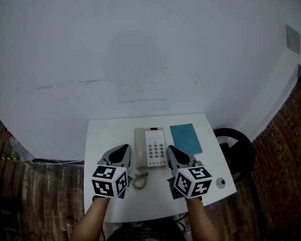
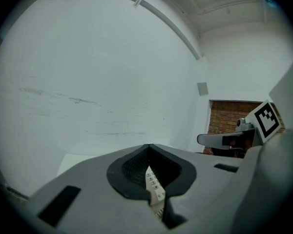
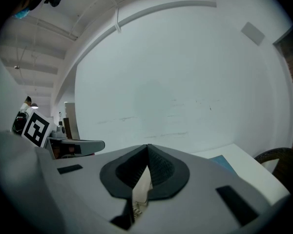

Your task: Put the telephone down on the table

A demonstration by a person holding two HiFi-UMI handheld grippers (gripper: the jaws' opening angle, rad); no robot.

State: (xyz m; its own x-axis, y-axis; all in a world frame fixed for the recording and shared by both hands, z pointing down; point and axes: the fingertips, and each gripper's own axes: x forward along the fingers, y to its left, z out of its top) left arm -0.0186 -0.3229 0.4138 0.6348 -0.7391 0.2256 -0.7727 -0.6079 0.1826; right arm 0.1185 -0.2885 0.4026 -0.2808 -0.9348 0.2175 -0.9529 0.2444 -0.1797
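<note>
A cream push-button telephone (image 1: pixel 150 147) lies flat on the small white table (image 1: pixel 105 129), its coiled cord (image 1: pixel 139 178) trailing toward the front edge. My left gripper (image 1: pixel 125 148) hovers just left of the phone, jaws shut with nothing between them. My right gripper (image 1: pixel 169 149) hovers just right of the phone, also shut and empty. In the left gripper view a sliver of the telephone's keypad (image 2: pixel 154 189) shows through the slit under the closed jaws. In the right gripper view a strip of the telephone (image 3: pixel 141 186) shows the same way.
A teal booklet (image 1: pixel 185 138) lies on the table right of the phone. A small round silver object (image 1: pixel 220 183) sits near the table's right front corner. A black round stool (image 1: pixel 237 149) stands on the floor to the right. A white wall is behind the table.
</note>
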